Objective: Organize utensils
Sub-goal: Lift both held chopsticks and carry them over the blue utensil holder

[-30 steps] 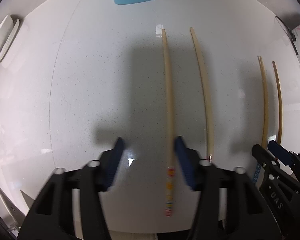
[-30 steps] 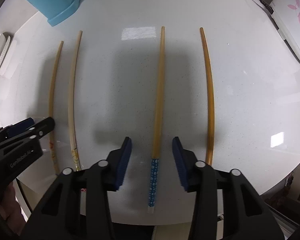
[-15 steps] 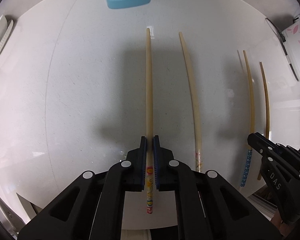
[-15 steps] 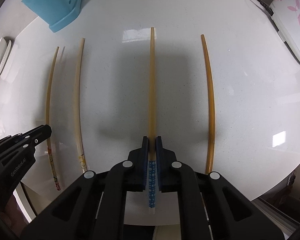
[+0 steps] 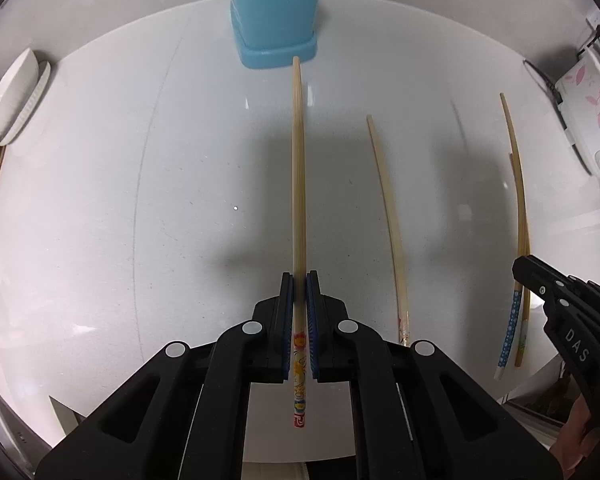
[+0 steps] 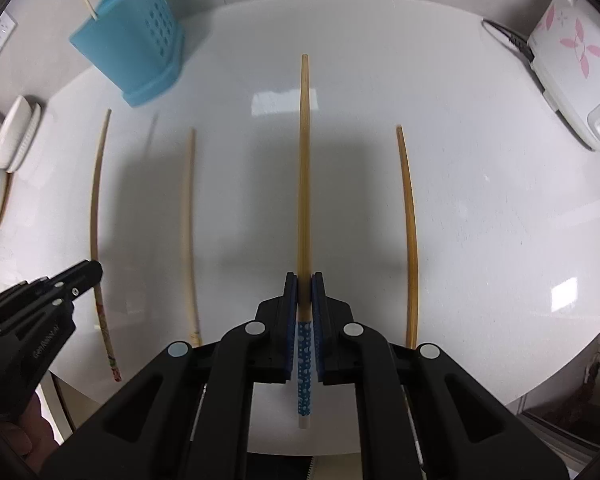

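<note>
With both pairs of tongs fully closed, the left gripper (image 5: pixel 299 304) clamps a pale bamboo chopstick with a cartoon-printed handle (image 5: pixel 299 184) and the right gripper (image 6: pixel 304 300) clamps a darker amber chopstick with a blue white-dotted handle (image 6: pixel 304 168), each gripped just ahead of the printed end, tips pointing at the far edge of the white round desk (image 6: pixel 480 208). Sticks look light, stiff and slick, so I'd judge a grip near the thick end lets the tip swing. Two more chopsticks lie flat on the desk near its front edge; the blue perforated plastic utensil holder (image 6: pixel 134 46) stands at the far edge.
</note>
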A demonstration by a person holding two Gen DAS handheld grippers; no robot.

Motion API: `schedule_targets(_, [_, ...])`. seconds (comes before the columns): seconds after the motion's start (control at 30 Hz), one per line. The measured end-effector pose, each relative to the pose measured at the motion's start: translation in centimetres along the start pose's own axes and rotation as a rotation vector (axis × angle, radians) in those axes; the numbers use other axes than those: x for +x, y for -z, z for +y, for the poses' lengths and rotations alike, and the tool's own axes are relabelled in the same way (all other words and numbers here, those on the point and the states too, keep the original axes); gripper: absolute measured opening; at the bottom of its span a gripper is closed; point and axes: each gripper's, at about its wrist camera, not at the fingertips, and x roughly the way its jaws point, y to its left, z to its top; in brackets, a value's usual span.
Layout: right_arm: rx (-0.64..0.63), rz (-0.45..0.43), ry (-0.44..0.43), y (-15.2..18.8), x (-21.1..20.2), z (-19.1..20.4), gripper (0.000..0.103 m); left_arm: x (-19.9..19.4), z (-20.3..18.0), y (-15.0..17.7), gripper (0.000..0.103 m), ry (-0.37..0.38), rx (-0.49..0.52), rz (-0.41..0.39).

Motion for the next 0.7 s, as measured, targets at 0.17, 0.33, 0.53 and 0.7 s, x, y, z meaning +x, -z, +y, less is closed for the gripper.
schedule_targets(0.17, [-0.022,-0.052,-0.033,-0.6,-1.7,0.3,0.006,-0.7,-0.3,-0.8,0.006,0.000,-0.013,-0.041])
schedule_targets(0.33, [-0.044,-0.095,-0.044,-1.4,-3.2,-0.2,0.006,-1.7,0.1,-0.5,0.006,0.014,-0.026,-0.085])
schedule_targets(0.53, [-0.040,-0.138,-0.070,-3.1,-3.3,-0.1,0.007,-3.0,0.3,-2.0,0.006,0.032,-0.023,-0.166])
schedule_targets(0.7, [-0.055,-0.176,-0.086,-3.4,-4.6,0.1,0.007,-4.4,0.4,-2.6,0.006,0.064,-0.047,-0.217])
